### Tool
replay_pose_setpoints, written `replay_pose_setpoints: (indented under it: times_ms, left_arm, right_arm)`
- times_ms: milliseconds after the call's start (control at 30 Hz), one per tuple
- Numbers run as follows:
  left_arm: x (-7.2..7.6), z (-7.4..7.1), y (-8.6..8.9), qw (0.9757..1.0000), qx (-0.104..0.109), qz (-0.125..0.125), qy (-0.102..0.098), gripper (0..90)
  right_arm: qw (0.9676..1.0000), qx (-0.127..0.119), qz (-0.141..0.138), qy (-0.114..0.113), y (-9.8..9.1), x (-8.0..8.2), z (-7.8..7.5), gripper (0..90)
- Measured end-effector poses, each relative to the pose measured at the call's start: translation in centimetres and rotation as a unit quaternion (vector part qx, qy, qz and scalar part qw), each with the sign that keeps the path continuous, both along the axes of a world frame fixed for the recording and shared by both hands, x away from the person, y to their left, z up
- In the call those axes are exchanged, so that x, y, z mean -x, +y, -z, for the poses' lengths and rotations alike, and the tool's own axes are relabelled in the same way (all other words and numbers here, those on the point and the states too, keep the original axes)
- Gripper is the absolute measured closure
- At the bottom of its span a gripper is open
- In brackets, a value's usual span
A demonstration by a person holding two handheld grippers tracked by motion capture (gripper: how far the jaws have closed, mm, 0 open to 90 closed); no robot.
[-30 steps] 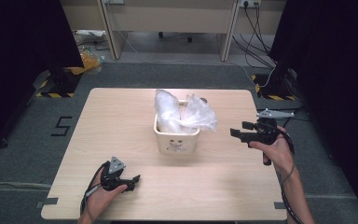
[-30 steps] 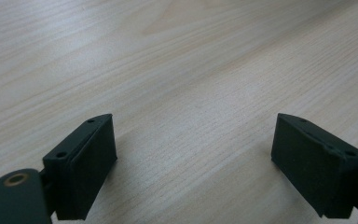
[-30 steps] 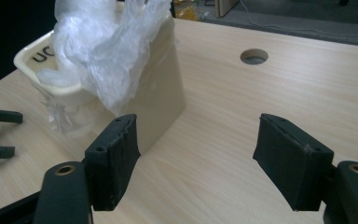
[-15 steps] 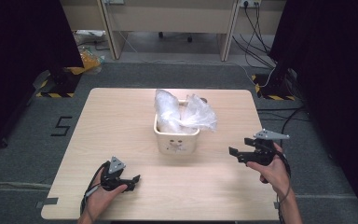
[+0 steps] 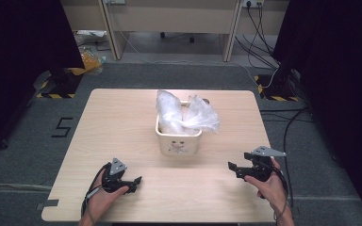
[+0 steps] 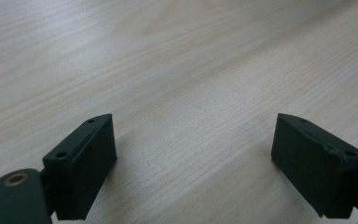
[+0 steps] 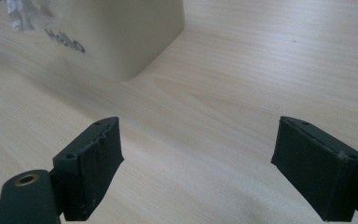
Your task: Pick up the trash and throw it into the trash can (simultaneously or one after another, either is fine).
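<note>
Your left gripper (image 5: 133, 181) rests low over the light wooden bench (image 5: 122, 127) near its front left corner, jaws pointing toward the middle of the front edge; in the left gripper view its two black pads (image 6: 86, 163) stand wide apart with bare wood grain between them, so it is released and grasps nothing. Your right gripper (image 5: 232, 167) sits near the front right corner, jaws pointing left across the bench toward the bin, with the grey three-cornered plate on top of it and the cable trailing back along your wrist. Its jaws have just been opening, and in the right gripper view the pads (image 7: 93, 161) are spread wide over bare wood with nothing between them, so it too is released. The cream-coloured, square plastic bin (image 5: 178, 140) stands at the middle of the bench, slightly nearer the back edge than the front, well apart from both grippers. It carries a small printed face on the wall toward you, and the right gripper view shows the word "Hello" on its side. A crumpled, clear plastic bag (image 5: 185, 114) sits in the bin, rising above its rim and spilling over the right-hand wall. In the right gripper view the bin's near corner lies ahead and to the upper left of the jaws, not touching them.
</note>
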State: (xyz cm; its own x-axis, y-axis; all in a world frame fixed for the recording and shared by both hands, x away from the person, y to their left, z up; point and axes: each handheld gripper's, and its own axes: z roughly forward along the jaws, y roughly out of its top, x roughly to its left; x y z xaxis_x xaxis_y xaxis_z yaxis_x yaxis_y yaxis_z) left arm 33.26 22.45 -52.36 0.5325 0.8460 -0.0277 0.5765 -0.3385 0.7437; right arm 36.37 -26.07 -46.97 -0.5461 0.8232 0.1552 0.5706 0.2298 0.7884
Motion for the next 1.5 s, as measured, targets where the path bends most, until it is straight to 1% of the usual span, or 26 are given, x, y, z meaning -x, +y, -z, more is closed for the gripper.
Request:
replay_pose_setpoints:
  times_ms: [33,200,333,433,567,833,933,1033,1100,1167,1233,1500]
  left_arm:
    - [0.0,0.0,0.0,1.0000,0.000,0.000,0.000,13.1]
    - [0.0,0.0,0.0,1.0000,0.000,0.000,0.000,13.1]
    - [0.0,0.0,0.0,1.0000,0.000,0.000,0.000,13.1]
    - [0.0,0.0,0.0,1.0000,0.000,0.000,0.000,13.1]
    - [0.0,0.0,0.0,1.0000,0.000,0.000,0.000,13.1]
    - [0.0,0.0,0.0,1.0000,0.000,0.000,-0.001,13.1]
    - [0.0,0.0,0.0,1.0000,0.000,0.000,-0.001,13.1]
    - [0.0,0.0,0.0,1.0000,0.000,0.000,-0.001,13.1]
    - [0.0,0.0,0.0,1.0000,0.000,0.000,-0.001,13.1]
    - [0.0,0.0,0.0,1.0000,0.000,0.000,-0.001,13.1]
    - [0.0,0.0,0.0,1.0000,0.000,-0.001,-0.001,13.1]
    - [0.0,0.0,0.0,1.0000,-0.001,0.000,-0.001,13.1]
  right_arm:
    - [1.0000,0.003,-0.004,0.001,0.0,0.1,0.1,15.4]
    - [0.9999,0.009,-0.001,0.009,0.0,0.8,1.0,15.4]
    - [0.9996,0.022,0.000,0.017,0.0,1.3,1.7,15.4]
    - [0.9991,0.038,0.000,0.017,-0.1,1.7,2.1,15.4]
    - [0.9987,0.045,0.001,0.021,-0.2,2.4,2.8,15.4]
    - [0.9969,0.073,0.000,0.031,0.1,3.3,4.0,15.5]
    - [0.9961,0.083,0.000,0.029,0.2,3.5,4.2,15.4]
    - [0.9953,0.094,-0.002,0.022,0.4,3.7,4.3,15.4]
    - [0.9938,0.109,-0.003,0.018,0.5,3.8,4.4,14.8]
    - [0.9942,0.106,0.001,0.015,0.6,3.9,4.5,12.6]
    - [0.9945,0.105,-0.002,0.009,0.7,4.0,4.7,9.3]
    - [0.9944,0.105,-0.002,0.010,0.7,3.9,4.7,8.4]
